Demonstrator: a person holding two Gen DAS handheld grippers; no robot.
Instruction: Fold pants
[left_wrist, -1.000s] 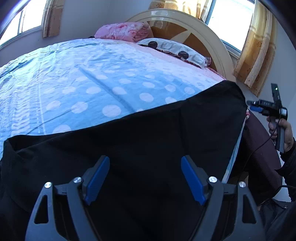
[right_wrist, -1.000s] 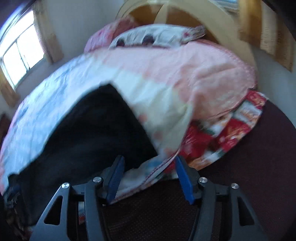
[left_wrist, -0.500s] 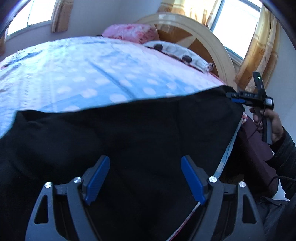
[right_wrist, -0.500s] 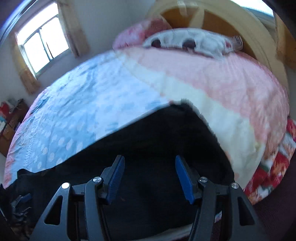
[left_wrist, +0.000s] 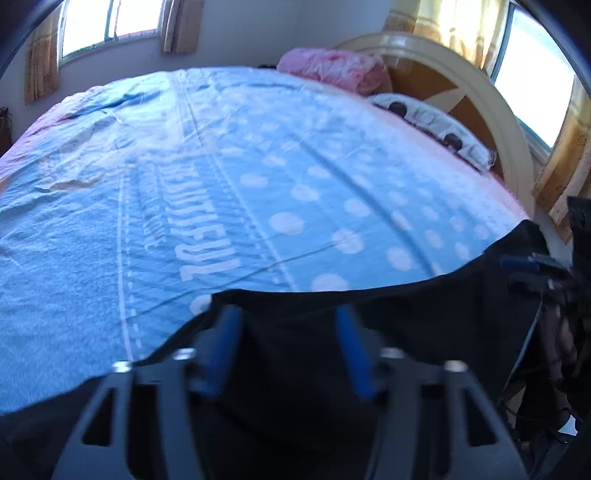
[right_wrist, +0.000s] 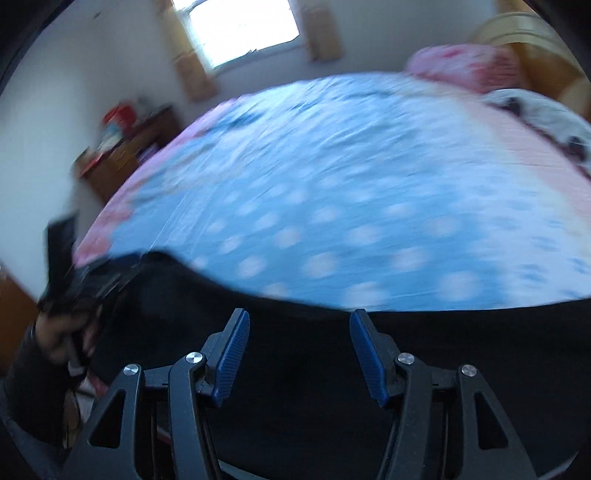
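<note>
1. In my left wrist view, my left gripper (left_wrist: 288, 343) hangs over the black cloth pants (left_wrist: 424, 314). Its blue pads have just been closing in, but they are partly open with a gap, and I see no cloth pinched between them. The pants lie flat right under and in front of the fingers, and they stretch far off to the right. Their far edge runs just past the fingertips. At the far right I can see my right gripper (left_wrist: 532, 269) at the other end of the pants, but it is too blurry there to tell more.

2. In my right wrist view, my right gripper (right_wrist: 299, 350) is about half open and holds nothing. The pants (right_wrist: 443, 350) lie under it and spread out to both sides. Off to the left a hand (right_wrist: 62, 332) holds my other gripper (right_wrist: 92, 280) near the end of the pants.

3. I think the folding has hardly begun. The pants look spread out long and flat, and I see no fold. Both ends must be grabbed and brought together.

4. The pants lie on a blue bed cover with white dots (left_wrist: 258, 184). Beyond my fingers are a pink pillow (left_wrist: 332, 68), a rounded wooden headboard (left_wrist: 491, 110) and bright windows with yellow curtains (left_wrist: 436, 18). A brown wooden cabinet (right_wrist: 125, 151) stands far to the left.
</note>
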